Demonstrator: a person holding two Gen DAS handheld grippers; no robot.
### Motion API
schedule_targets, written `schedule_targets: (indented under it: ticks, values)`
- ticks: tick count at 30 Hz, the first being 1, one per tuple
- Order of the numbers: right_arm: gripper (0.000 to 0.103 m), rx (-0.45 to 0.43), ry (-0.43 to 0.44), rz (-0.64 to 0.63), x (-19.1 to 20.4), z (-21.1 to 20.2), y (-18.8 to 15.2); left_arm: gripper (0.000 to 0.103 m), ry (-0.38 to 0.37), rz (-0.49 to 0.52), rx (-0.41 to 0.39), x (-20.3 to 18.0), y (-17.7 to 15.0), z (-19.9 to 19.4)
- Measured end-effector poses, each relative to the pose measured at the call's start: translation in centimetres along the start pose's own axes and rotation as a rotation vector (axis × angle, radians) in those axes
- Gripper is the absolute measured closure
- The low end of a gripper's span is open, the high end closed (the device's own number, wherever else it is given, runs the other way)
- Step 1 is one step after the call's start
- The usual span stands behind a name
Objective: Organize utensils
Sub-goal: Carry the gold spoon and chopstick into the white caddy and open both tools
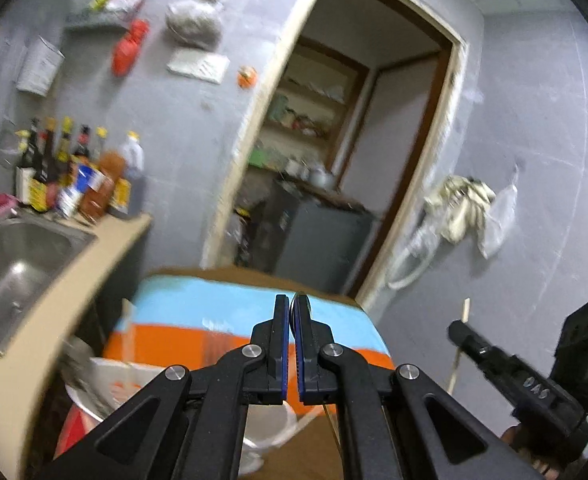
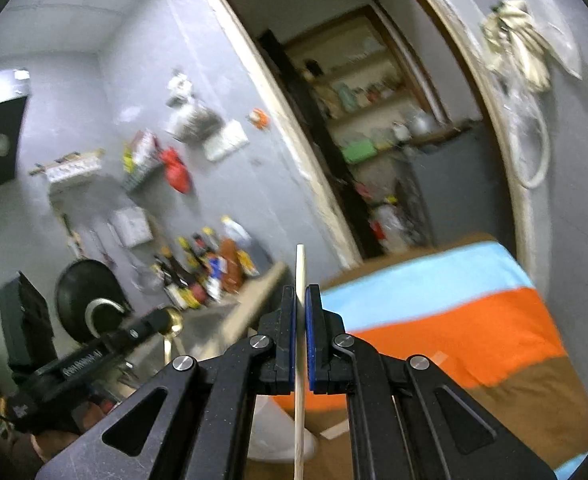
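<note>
My right gripper (image 2: 301, 294) is shut on a pale wooden chopstick (image 2: 300, 268) that stands upright between the pads, above the table edge; the stick also shows in the left wrist view (image 1: 459, 346). My left gripper (image 1: 292, 306) is shut on a thin metal utensil (image 1: 295, 312) seen edge-on; its brass-coloured end (image 2: 173, 320) shows in the right wrist view. Both grippers are raised above a table with a blue, orange and brown cloth (image 1: 198, 320). A white container (image 2: 270, 432) sits below my right gripper.
A steel sink (image 1: 18, 264) in a beige counter is on the left, with several sauce bottles (image 1: 74, 176) behind it. A doorway (image 1: 334, 160) to a pantry lies ahead. A black pan (image 2: 86, 300) hangs on the wall. Rags (image 1: 462, 208) hang right.
</note>
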State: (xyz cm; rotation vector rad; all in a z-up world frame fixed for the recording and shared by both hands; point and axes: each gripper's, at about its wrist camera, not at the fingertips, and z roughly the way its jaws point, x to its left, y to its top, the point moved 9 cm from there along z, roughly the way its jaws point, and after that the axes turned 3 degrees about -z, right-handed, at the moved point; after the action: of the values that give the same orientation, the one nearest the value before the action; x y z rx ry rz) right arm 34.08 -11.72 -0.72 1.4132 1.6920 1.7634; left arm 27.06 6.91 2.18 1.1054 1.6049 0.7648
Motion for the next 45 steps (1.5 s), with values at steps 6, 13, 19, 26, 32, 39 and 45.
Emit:
schedule_targets:
  ticks: [6,13,19,26,32,39,45]
  values:
    - [0.099,-0.112,0.101,-0.054,6.0,3.2,2.5,0.1,0.148,0.015,-0.118,5.2,4.0,-1.6]
    - [0.099,-0.134,0.106,-0.121,9.6,8.4,1.6,0.1,0.257,-0.027,-0.174,11.2,5.4,-0.6]
    - [0.099,-0.118,0.091,-0.14,9.4,10.6,-0.5,0.1,0.307,0.021,-0.195,13.0,4.3,1.2]
    - [0.099,-0.058,0.097,-0.151,9.2,12.1,-2.9,0.1,0.327,0.097,-0.194,12.6,2.1,1.6]
    - [0.099,-0.02,0.088,-0.16,8.9,12.4,-4.2,0.099,0.316,0.123,-0.174,12.1,1.2,1.5]
    - [0.099,0.033,0.086,-0.164,8.8,11.7,-4.8,0.098,0.276,0.074,-0.127,12.3,1.0,1.0]
    - [0.092,0.089,0.086,-0.18,8.9,10.7,-5.5,0.095,0.202,0.033,-0.038,12.0,0.1,0.7]
